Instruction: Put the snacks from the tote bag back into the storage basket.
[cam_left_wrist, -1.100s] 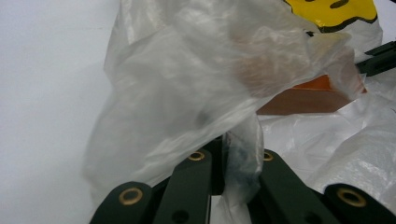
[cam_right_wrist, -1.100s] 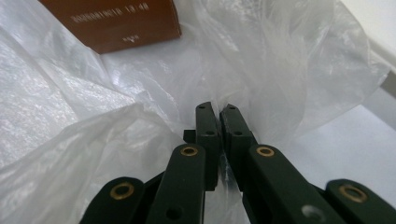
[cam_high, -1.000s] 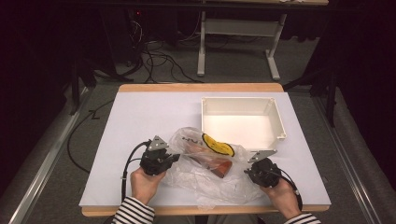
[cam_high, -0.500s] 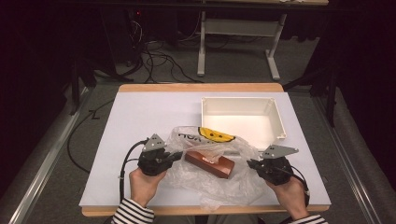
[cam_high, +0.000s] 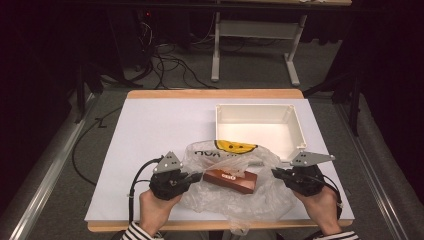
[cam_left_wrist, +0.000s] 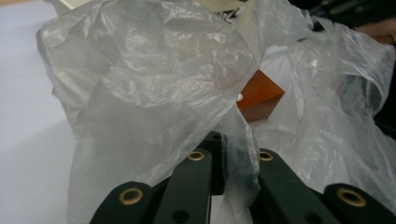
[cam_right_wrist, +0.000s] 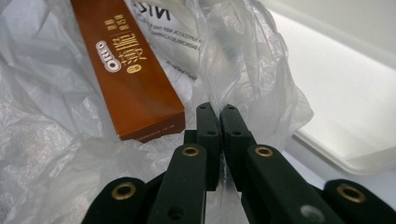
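The clear plastic bag (cam_high: 235, 190) is pinched at opposite edges by left gripper (cam_high: 196, 176) and right gripper (cam_high: 276, 173); between them the brown biscuit box (cam_high: 231, 180) lies lengthwise.

A clear, crumpled plastic bag (cam_high: 235, 192) is spread wide at the table's near edge, its left and right rims pinched and lifted. Black lettering and a yellow smiling face (cam_high: 235, 146) are printed on its far side. Inside it, a long brown box (cam_high: 231, 178) with white print is seen lying flat, angled slightly across the bag, one end toward each pinched rim.
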